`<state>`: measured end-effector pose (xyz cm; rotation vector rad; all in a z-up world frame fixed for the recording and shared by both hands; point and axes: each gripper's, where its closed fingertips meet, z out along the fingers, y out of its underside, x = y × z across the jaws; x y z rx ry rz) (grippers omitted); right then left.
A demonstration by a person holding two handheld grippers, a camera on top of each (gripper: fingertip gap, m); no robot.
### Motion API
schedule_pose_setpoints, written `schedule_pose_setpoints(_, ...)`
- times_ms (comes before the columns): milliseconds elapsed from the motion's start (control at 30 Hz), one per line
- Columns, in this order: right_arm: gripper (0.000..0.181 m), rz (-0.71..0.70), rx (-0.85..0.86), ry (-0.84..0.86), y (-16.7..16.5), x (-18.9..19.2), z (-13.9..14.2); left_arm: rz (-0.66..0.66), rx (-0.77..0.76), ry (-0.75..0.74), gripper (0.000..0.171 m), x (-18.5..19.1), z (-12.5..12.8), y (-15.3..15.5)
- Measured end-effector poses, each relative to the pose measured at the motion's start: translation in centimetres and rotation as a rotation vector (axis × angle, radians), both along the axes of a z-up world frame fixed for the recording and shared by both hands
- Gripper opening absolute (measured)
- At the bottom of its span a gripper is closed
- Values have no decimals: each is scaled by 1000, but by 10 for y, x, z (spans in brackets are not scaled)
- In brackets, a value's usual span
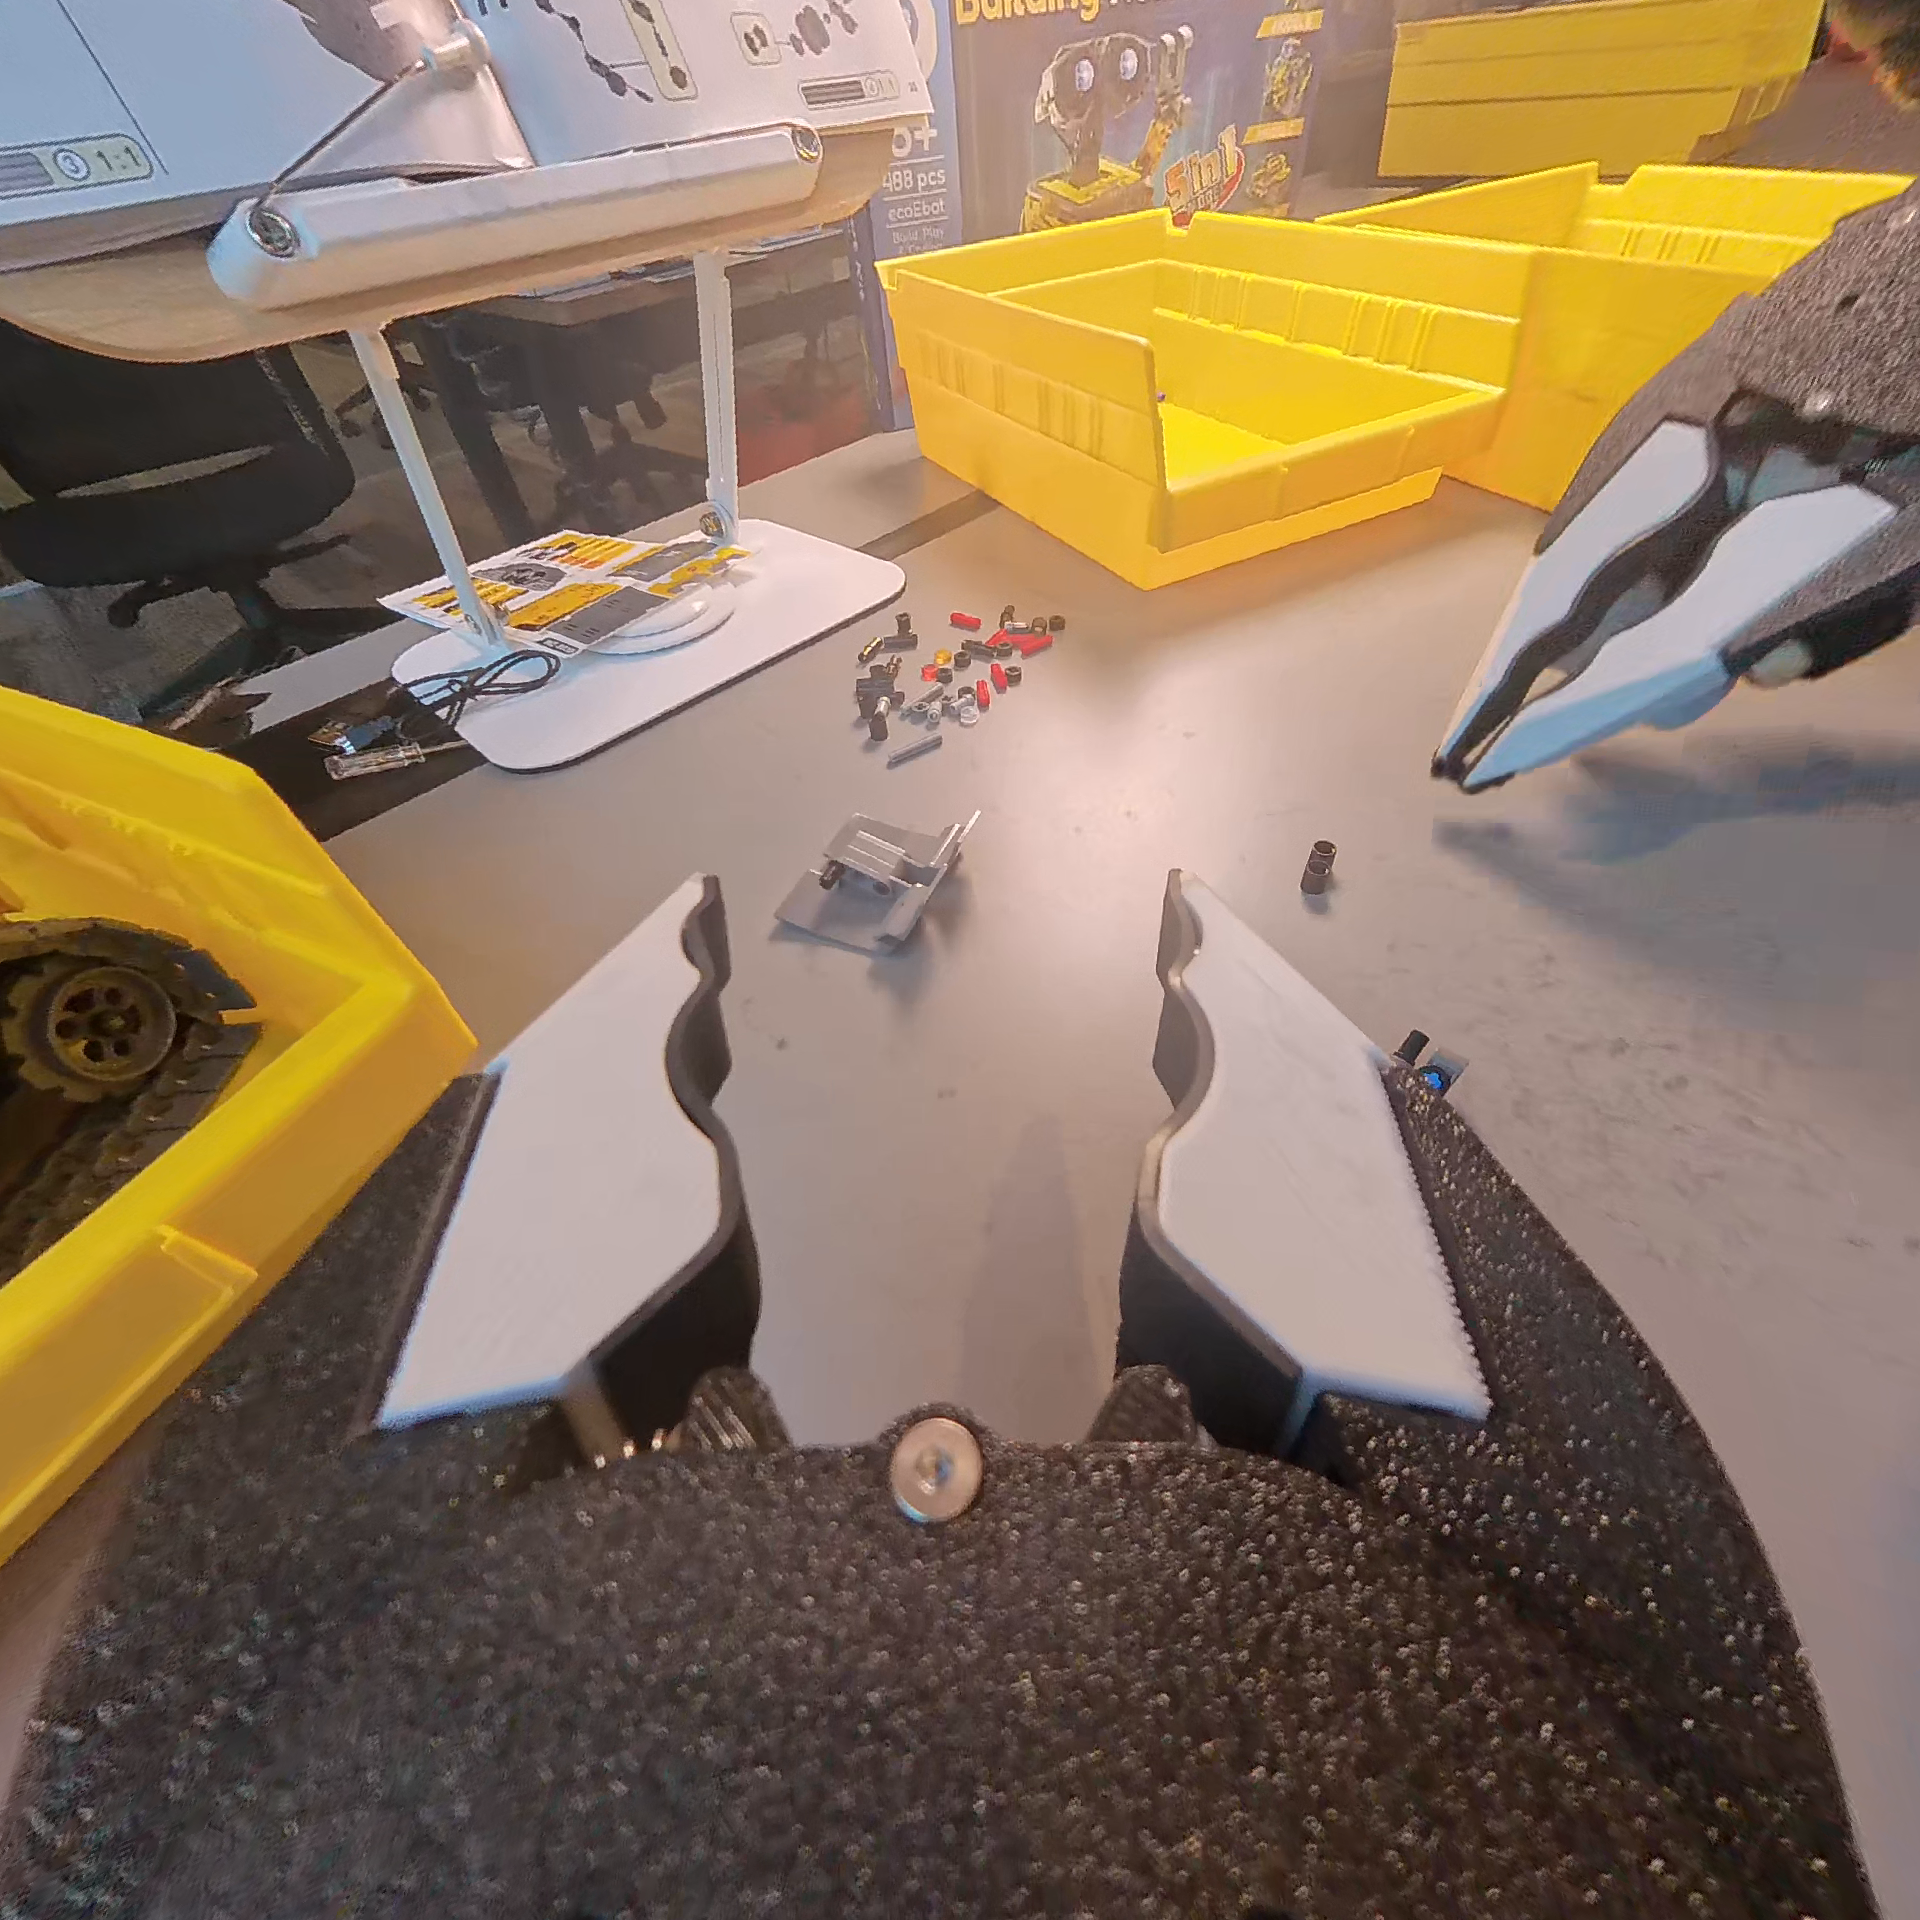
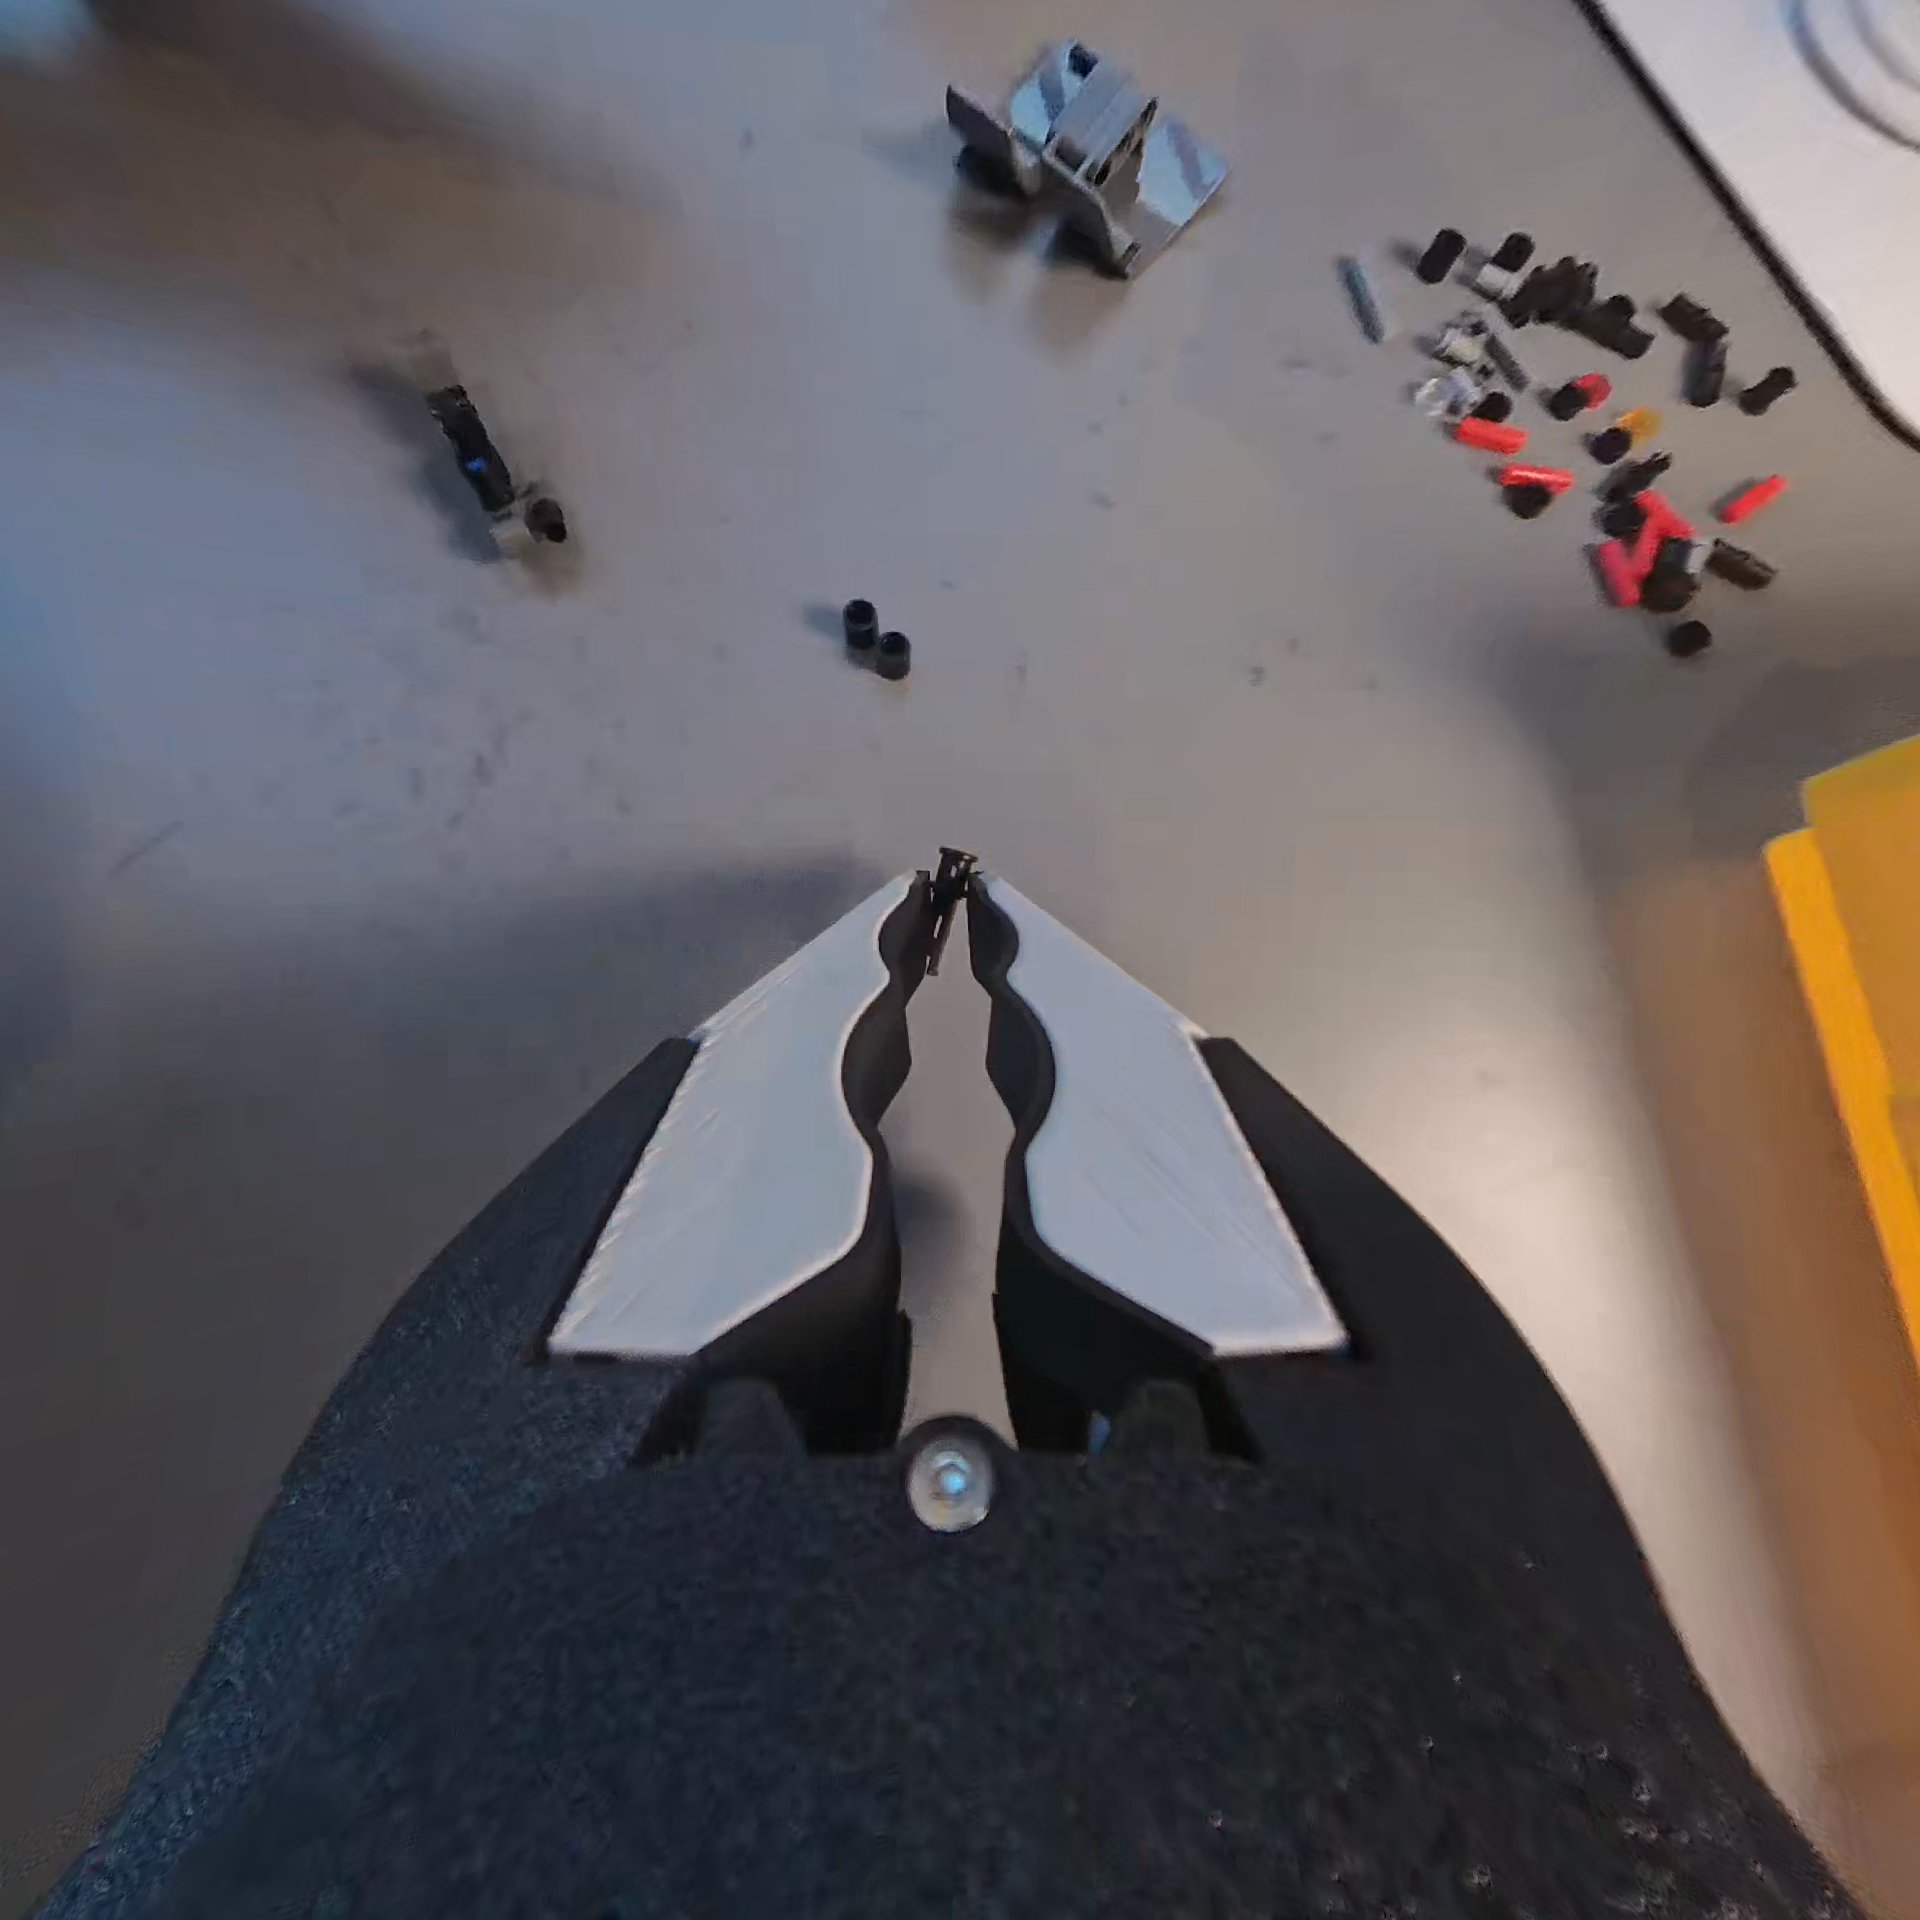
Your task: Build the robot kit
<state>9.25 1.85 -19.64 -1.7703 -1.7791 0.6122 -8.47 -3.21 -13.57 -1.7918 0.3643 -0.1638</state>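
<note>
Here, in the left wrist view, the left gripper [image 1: 940, 904] hovers over the grey table [image 1: 1195, 727] with its jaws spread wide and empty. A grey brick assembly [image 1: 873, 878] lies just ahead between the fingertips, 2 black sleeves [image 1: 1317, 864] stand to its right, and a scatter of small red and black parts [image 1: 951, 670] lies farther off before a yellow bin [image 1: 1195, 384].

In the right wrist view, the right gripper [image 2: 945, 883] is nearly closed, pinching a small black pin [image 2: 948, 902] at its tips above the table.
</note>
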Motion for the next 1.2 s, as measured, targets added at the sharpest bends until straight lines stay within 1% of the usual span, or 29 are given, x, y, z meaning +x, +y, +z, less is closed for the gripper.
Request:
schedule_pose_setpoints(133, 7, 12, 5, -50, -4, -6, -18, -1, -5, -16, 82, -1, 0, 0)
schedule_pose_setpoints(200, 7, 16, -3, -41, -4, -6, -17, -5, -11, -16, 82, -1, -1, 0)
schedule_pose_setpoints(267, 16, 12, 2, -25, -3, -5, -14, -7, -13, -10, 82, 0, -1, 0)
schedule_pose_setpoints(300, 18, 6, 12, 5, 0, -5, -7, -7, -13, -8, 82, 0, -1, 0)
schedule_pose_setpoints(333, 19, 7, 15, 54, 1, -3, 8, -6, -12, -6, 82, 0, -2, 0)
schedule_pose_setpoints(400, 19, -35, 37, 204, 15, 7, 58, -5, -13, -7, 82, 0, -2, 0)
schedule_pose_setpoints(433, 19, -75, 60, 269, 29, 18, 86, -4, -14, -9, 82, 0, -1, 0)
schedule_pose_setpoints(500, 19, -193, 139, 365, 68, 56, 139, -2, -16, -13, 82, -1, -2, 0)
schedule_pose_setpoints(533, 18, -262, 179, 374, 91, 80, 158, -2, -17, -14, 82, -1, -2, 1)
schedule_pose_setpoints(567, 18, -333, 215, 358, 115, 106, 171, -2, -17, -13, 82, -1, -2, 1)
schedule_pose_setpoints(633, 18, -467, 275, 290, 161, 160, 183, -1, -16, -8, 82, -1, -2, 0)
schedule_pose_setpoints(700, 19, -593, 308, 160, 203, 213, 176, 0, -17, -3, 82, 0, -2, 1)
schedule_pose_setpoints(767, 18, -695, 318, 12, 239, 259, 159, 3, -21, -1, 82, -1, -3, 1)
schedule_pose_setpoints(800, 18, -736, 304, -47, 253, 276, 148, 5, -23, 0, 81, -1, -3, 1)
schedule_pose_setpoints(867, 19, -780, 252, -142, 271, 297, 125, 9, -25, 0, 81, -1, -4, 2)
schedule_pose_setpoints(967, 16, -812, 213, -278, 288, 311, 96, 16, -25, 1, 81, -2, -4, 2)
schedule_pose_setpoints(1067, 14, -861, 129, -344, 299, 308, 67, 22, -32, -1, 81, -3, -5, 3)
schedule_pose_setpoints(1133, 17, -930, 85, -294, 312, 297, 52, 24, -36, -4, 80, -4, -5, 3)
schedule_pose_setpoints(1200, 30, -1033, 60, -196, 328, 289, 41, 24, -32, -7, 80, -4, -4, 3)
